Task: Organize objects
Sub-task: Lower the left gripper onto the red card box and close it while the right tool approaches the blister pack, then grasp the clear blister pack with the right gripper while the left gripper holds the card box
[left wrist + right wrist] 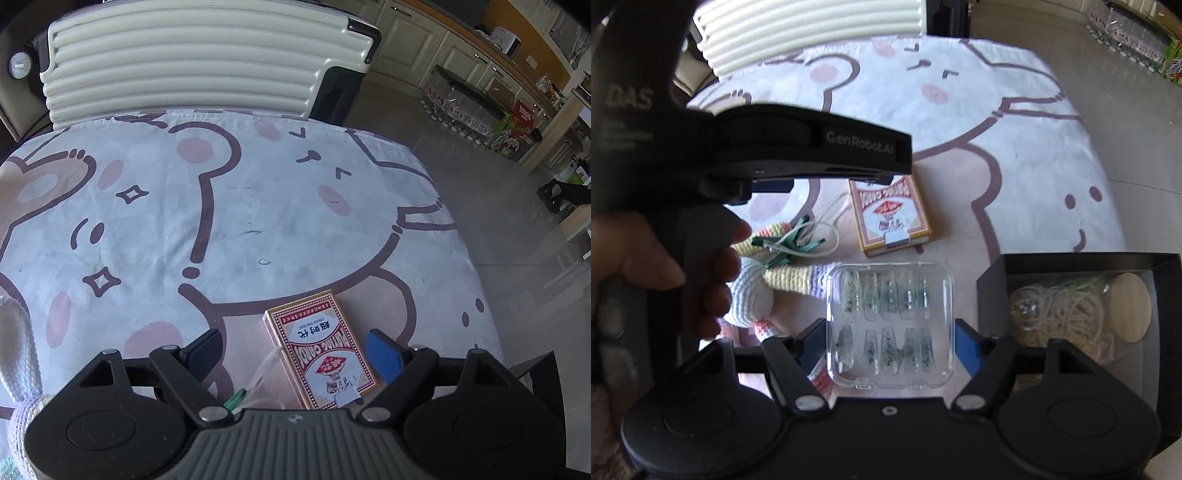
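Note:
A red playing-card box (322, 349) lies flat on the cartoon-print cloth (236, 206). My left gripper (295, 350) is open around it, fingers on either side, apart from it. The card box also shows in the right wrist view (890, 216), partly under the left gripper's body (768, 147). My right gripper (888, 347) is open around a clear plastic case of press-on nails (890, 325). A crocheted toy (768, 291) with a green tag and white cord (798, 243) lies to the left. A black box (993, 280) at the right holds rubber bands (1060, 317) and a wooden disc (1130, 310).
A cream ribbed suitcase (192, 62) stands behind the table's far edge. The cloth-covered table drops off to a tiled floor (498, 206) on the right. Kitchen cabinets (443, 48) and boxes are far behind. The crocheted toy (18, 354) sits at the left edge.

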A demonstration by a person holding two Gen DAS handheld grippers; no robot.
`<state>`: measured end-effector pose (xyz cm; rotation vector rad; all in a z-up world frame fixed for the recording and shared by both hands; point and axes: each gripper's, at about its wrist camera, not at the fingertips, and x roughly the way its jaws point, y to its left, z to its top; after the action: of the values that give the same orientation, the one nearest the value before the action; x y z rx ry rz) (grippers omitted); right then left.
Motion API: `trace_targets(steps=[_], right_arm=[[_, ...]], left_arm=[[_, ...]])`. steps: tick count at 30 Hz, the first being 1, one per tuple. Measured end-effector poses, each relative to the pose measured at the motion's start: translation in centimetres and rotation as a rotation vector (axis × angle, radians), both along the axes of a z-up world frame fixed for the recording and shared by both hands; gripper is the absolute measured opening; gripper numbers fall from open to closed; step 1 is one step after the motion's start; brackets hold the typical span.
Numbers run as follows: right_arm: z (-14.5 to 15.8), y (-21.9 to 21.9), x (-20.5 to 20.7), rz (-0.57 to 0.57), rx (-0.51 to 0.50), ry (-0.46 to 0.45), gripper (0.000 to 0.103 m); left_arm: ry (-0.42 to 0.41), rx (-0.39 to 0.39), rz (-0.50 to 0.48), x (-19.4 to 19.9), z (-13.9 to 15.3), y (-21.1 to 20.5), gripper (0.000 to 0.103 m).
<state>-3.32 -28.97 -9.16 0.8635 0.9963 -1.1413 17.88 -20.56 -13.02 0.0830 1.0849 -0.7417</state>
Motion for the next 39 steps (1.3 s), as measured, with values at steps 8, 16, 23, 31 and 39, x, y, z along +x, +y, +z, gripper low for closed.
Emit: trace_targets(steps=[8, 16, 23, 31, 39], right_arm=[[1.0, -1.1, -2.9, -0.008, -0.051, -0.040, 0.073], [2.6, -1.1, -5.7, -0.042, -0.124, -0.064, 0.073], [3.0, -1.5, -8.7, -0.104, -0.137, -0.070, 0.073], [3.1, -1.8, -10.1, -0.123, -0.141, -0.079, 0.073], [3.2, -2.1, -11.0, -0.155, -0.148, -0.085, 0.073]], left_arm=[[0.026, 0.003, 0.020, 0.0, -0.3, -1.3, 0.081], [0.052, 0.038, 0.027, -0.8, -1.3, -3.3, 0.075], [0.062, 0.102, 0.091, -1.1, -2.4, -4.5, 0.068], [-0.014, 0.176, 0.053, -2.0, -3.6, -6.2, 0.066], [-0.052, 0.151, -0.080, -2.9, -3.6, -6.6, 0.064]])
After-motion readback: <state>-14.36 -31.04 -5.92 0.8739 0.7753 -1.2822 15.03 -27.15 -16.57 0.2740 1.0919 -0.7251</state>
